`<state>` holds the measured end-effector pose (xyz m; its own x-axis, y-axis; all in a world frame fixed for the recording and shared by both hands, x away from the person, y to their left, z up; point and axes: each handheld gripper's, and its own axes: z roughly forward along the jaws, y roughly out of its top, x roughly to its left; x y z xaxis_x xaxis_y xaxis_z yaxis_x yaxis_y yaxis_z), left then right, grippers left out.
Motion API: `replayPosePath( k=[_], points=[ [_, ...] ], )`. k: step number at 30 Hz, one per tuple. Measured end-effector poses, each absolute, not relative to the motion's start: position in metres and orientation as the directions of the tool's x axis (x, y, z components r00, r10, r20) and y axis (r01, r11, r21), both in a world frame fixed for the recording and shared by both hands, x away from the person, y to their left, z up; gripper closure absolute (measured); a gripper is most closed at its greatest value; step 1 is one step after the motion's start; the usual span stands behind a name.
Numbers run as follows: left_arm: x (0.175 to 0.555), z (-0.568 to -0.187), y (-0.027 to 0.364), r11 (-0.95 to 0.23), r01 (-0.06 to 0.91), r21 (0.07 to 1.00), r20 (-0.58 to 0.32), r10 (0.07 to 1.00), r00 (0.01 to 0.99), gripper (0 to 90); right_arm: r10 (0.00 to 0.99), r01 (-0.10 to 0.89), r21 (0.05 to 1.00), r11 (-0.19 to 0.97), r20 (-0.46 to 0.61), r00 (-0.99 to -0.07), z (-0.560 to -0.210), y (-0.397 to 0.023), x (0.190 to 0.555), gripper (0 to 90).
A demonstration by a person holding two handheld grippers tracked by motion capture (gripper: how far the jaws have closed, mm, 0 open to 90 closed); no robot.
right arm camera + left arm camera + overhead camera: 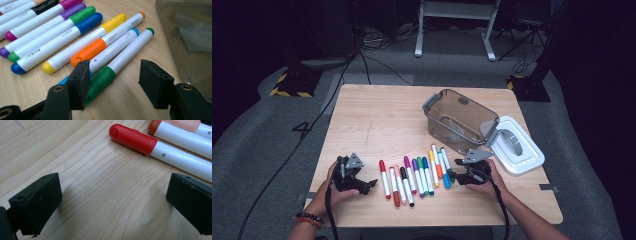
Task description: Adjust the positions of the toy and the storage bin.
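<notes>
Two grippers low in frame: right gripper (113, 82) jaws spread around the green marker (117, 67) at lower center, not pinching; left gripper (112, 202) jaws spread over bare table (105, 195).

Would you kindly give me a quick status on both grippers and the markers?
Right gripper open, dark green marker between jaws, ungripped. Left gripper open over bare wood beside red marker. Nothing in the way.
</notes>
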<state>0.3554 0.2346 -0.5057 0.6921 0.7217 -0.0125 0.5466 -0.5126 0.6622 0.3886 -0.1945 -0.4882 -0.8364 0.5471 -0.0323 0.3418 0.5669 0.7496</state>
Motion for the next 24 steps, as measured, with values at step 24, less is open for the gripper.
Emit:
replayPosePath(
  k=[24],
  points=[
    [0.355, -0.506, 0.234, -0.508, 0.552, 0.662, -0.014, 0.727, 0.686, 0.4, 0.604, 0.402, 0.711, 0.577, -0.04, -0.796, -0.494, -0.227, 0.401, 75.2]
  ],
)
